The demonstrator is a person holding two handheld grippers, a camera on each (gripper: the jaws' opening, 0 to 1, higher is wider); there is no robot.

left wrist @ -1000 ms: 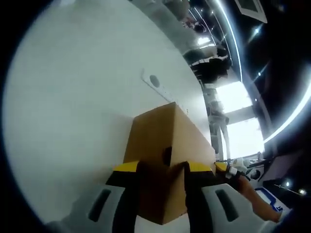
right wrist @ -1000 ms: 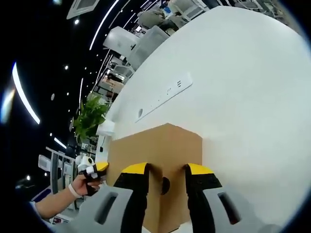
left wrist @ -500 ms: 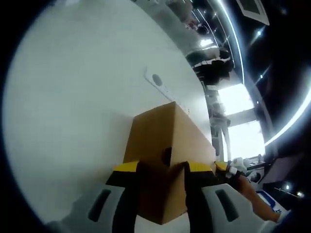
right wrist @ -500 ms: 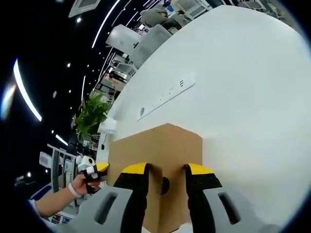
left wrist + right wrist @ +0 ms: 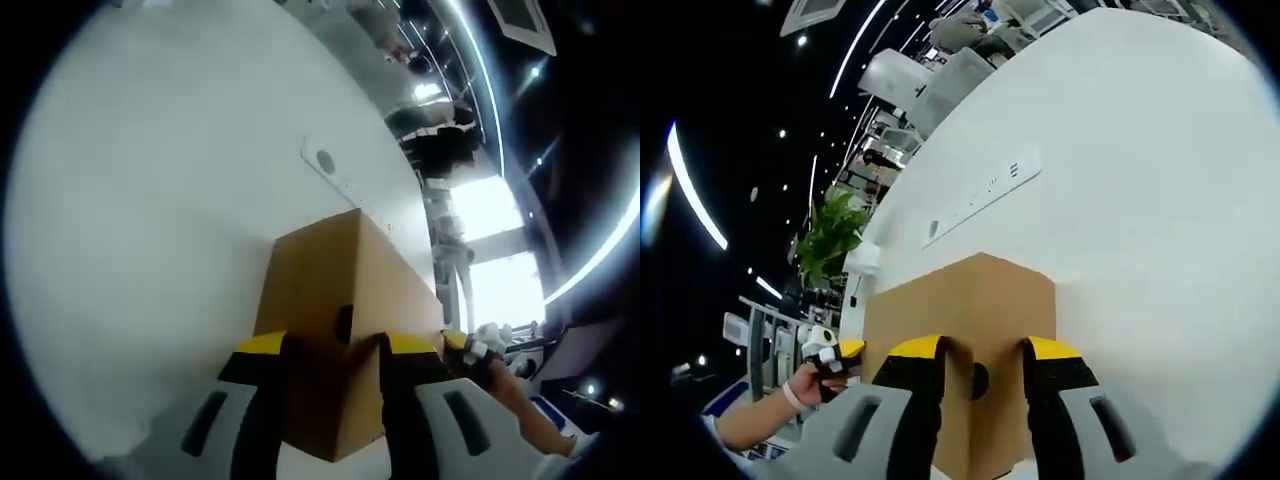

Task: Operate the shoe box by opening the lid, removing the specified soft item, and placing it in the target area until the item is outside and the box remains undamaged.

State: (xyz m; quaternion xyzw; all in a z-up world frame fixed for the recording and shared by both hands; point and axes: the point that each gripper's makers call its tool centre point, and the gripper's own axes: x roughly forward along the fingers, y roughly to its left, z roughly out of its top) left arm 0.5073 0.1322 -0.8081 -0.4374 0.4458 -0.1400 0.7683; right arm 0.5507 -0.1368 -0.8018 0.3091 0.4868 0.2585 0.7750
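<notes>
A brown cardboard shoe box with its lid down lies on a white table. My left gripper holds one end of it, the yellow-tipped jaws on either side of the end wall with its round finger hole. My right gripper holds the opposite end of the shoe box the same way. At the box's far end in the left gripper view are the right gripper and a hand. The left gripper and a hand appear likewise in the right gripper view. The inside of the box is hidden.
A white socket strip is set flat into the table beyond the box, also the strip in the right gripper view. A green plant and office chairs stand past the table's edge. The table spreads wide around the box.
</notes>
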